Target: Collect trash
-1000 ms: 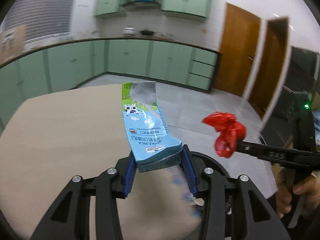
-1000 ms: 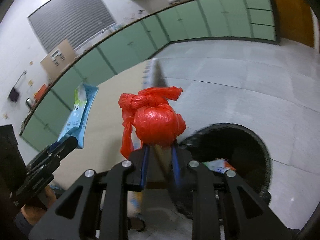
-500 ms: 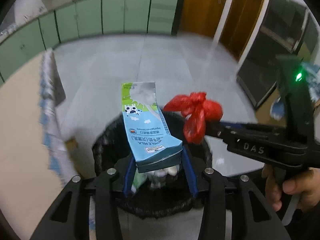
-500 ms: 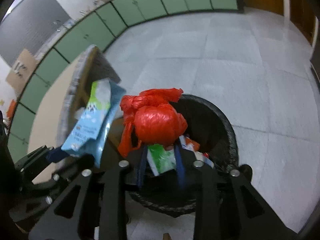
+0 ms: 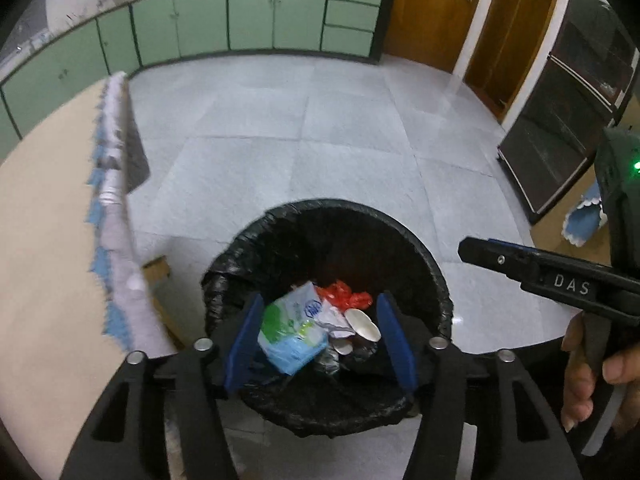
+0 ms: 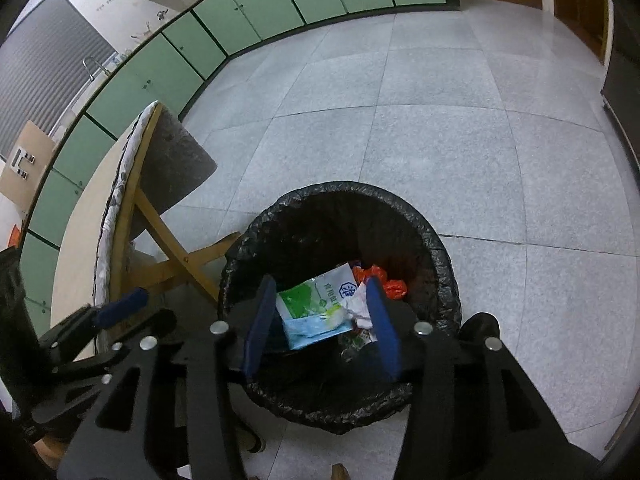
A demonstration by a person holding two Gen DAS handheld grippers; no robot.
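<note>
A bin with a black liner (image 5: 440,284) (image 6: 444,252) stands on the floor right below both grippers. Inside it lie a light blue milk carton (image 5: 294,354) (image 6: 314,334), a green and white packet (image 5: 288,314) (image 6: 316,298), a red plastic bag (image 5: 344,296) (image 6: 386,282), and crumpled white scraps. My left gripper (image 5: 320,299) hangs over the bin, its jaws opening with nothing held between the blue pads. My right gripper (image 6: 321,280) hovers over the same bin, jaws also opening and empty. In the left wrist view it reaches in from the right (image 5: 472,246).
A beige table (image 5: 40,240) (image 6: 76,236) with a patterned cloth edge and wooden legs (image 6: 172,248) stands just left of the bin. A person's hand (image 5: 600,360) holds the right gripper. Grey floor tiles stretch to green cabinets (image 5: 248,12), wooden doors and a dark cabinet (image 5: 560,120).
Both grippers came down from over the table to above the bin. Their jaws spread apart, and the milk carton and the red bag fell out of them into the bin.
</note>
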